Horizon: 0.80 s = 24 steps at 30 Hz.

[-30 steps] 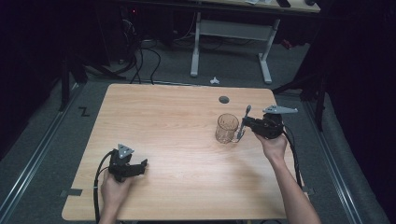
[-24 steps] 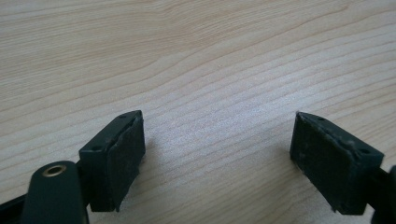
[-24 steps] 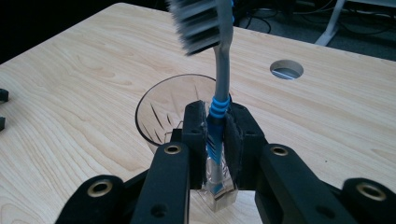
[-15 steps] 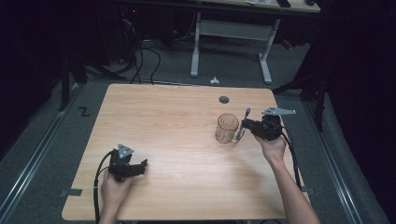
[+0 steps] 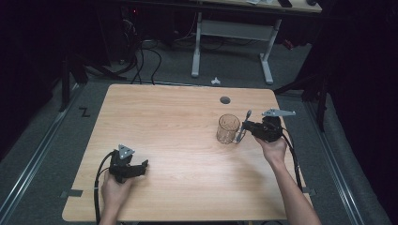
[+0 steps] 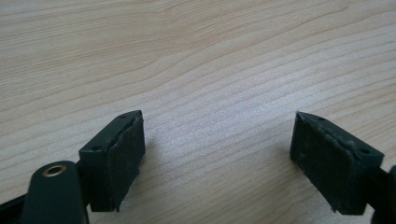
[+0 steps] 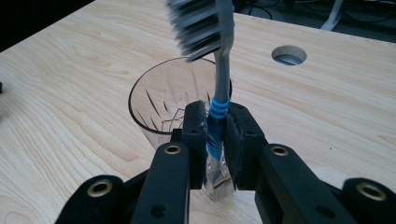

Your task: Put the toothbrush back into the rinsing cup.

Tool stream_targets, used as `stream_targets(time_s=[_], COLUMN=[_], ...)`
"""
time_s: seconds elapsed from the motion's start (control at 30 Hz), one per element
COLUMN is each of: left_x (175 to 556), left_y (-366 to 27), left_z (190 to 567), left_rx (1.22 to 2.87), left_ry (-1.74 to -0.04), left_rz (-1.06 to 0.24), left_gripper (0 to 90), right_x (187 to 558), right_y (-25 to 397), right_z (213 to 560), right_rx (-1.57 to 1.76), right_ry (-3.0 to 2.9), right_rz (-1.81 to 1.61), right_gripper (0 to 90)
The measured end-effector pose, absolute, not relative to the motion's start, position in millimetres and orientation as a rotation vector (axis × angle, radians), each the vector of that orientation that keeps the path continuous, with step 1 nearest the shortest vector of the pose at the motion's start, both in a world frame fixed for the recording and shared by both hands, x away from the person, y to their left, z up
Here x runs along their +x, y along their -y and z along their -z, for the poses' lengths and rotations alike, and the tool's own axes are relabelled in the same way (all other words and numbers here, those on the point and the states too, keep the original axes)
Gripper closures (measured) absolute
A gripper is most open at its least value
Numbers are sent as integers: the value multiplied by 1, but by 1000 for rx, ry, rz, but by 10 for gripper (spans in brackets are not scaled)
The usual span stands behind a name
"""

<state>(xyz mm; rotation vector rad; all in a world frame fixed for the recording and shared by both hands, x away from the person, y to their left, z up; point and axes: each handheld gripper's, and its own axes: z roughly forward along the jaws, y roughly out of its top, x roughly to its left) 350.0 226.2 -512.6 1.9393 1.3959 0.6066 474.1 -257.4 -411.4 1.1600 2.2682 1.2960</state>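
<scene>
Toothbrush [image 7: 219, 100] handle sits pinched between the closed jaws of the right gripper [image 7: 215, 135], bristle head up and tilted over the rim of the clear glass [image 7: 163, 109], which stands toward the table's [image 5: 178, 117] right edge, short of the round cable hole [image 5: 225, 100] near the far edge; gripping low on the handle probably leaves the head free to swing over the glass mouth. The left gripper [image 5: 136, 168] rests near the front-left corner with its jaws spread wide on bare wood, holding nothing and apparently parked clear of the work.
</scene>
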Motion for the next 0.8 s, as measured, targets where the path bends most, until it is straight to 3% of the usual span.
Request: stream_targets(time_s=[0.33, 0.8], left_x=[350, 350], left_y=[-226, -226], left_z=[513, 513], left_rx=[1939, 1939], left_ry=[-1396, -1396], left_rz=[-607, -607], left_gripper=[185, 185], right_x=[474, 466], right_y=[258, 263], right_z=[413, 406], right_rx=[1166, 1161], right_ry=[-2268, -2235], right_rz=[-1309, -1326], right_gripper=[772, 627])
